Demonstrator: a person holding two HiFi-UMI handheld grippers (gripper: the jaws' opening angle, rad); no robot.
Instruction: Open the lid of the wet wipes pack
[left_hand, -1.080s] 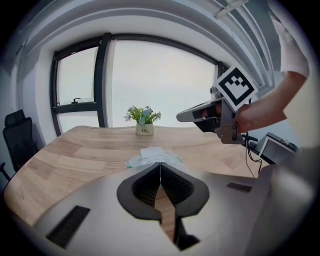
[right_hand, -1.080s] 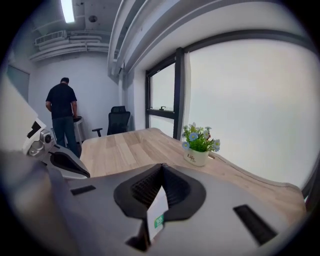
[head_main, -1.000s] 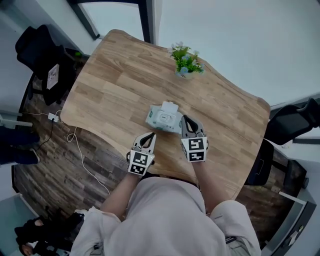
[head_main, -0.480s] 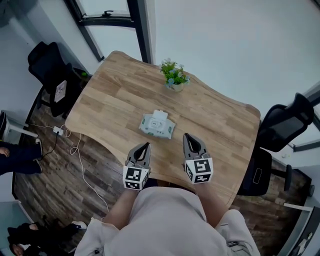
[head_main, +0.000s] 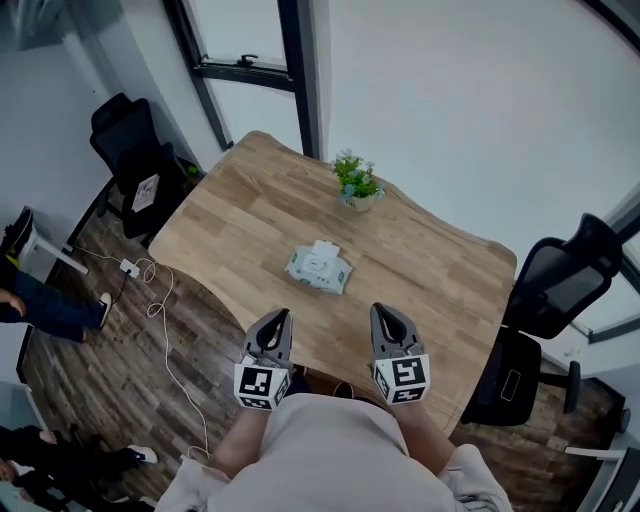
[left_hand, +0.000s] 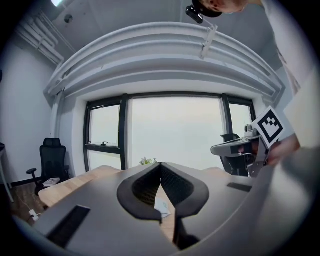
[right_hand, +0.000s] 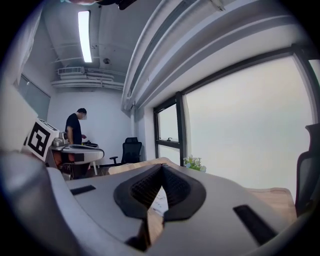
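The wet wipes pack (head_main: 318, 268), white with green print, lies flat in the middle of the wooden table (head_main: 440, 270). A pale flap shows at its far edge. Both grippers hover above the table's near edge, well short of the pack and apart from it. My left gripper (head_main: 283, 316) is shut with nothing in it, its tips meeting in the left gripper view (left_hand: 160, 163). My right gripper (head_main: 381, 310) is also shut and empty (right_hand: 162, 166). A sliver of the pack (left_hand: 161, 206) shows below the left jaws, and another (right_hand: 159, 200) below the right jaws.
A small potted plant (head_main: 357, 184) stands at the table's far edge. Black office chairs stand at the left (head_main: 132, 160) and right (head_main: 556, 290). A cable and plug (head_main: 133, 268) lie on the floor on the left. A person (right_hand: 75, 130) stands at a far desk.
Both grippers have pulled back from the pack toward the person and risen. The right one was beside the pack a second ago. The head view has lifted, so the table looks smaller.
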